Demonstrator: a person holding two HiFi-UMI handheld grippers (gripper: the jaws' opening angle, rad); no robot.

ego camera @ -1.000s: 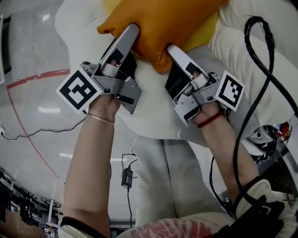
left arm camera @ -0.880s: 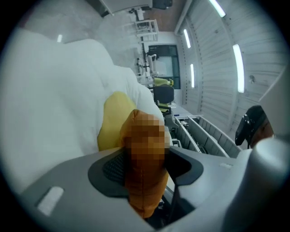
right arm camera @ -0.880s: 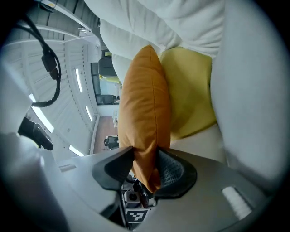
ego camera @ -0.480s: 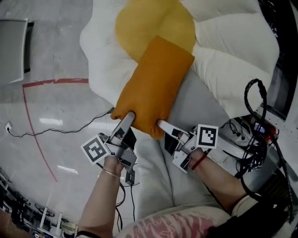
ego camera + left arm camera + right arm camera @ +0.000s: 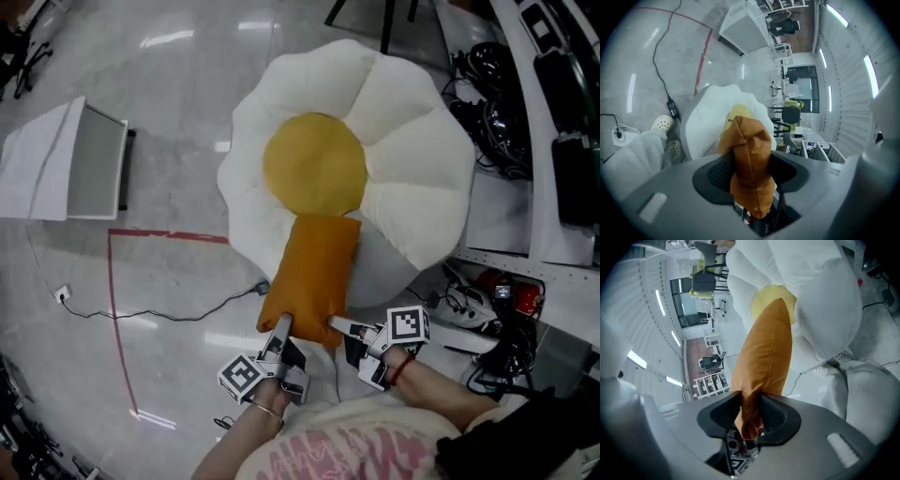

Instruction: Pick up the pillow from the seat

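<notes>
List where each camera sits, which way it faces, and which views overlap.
Head view: on the person's head, looking steeply down at the pillow and seat; forearms, left gripper and right gripper show.
Left gripper view: on the left gripper, looking along its jaws, clamped on a pillow corner; a trouser leg shows.
Right gripper view: on the right gripper, jaws closing on the other corner; a trouser leg shows.
Shared: all three show pillow and seat.

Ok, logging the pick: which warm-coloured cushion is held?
The orange rectangular pillow, pinched at its near edge by left gripper and right gripper, whose jaws are closing; the round yellow cushion is the centre of the seat.
</notes>
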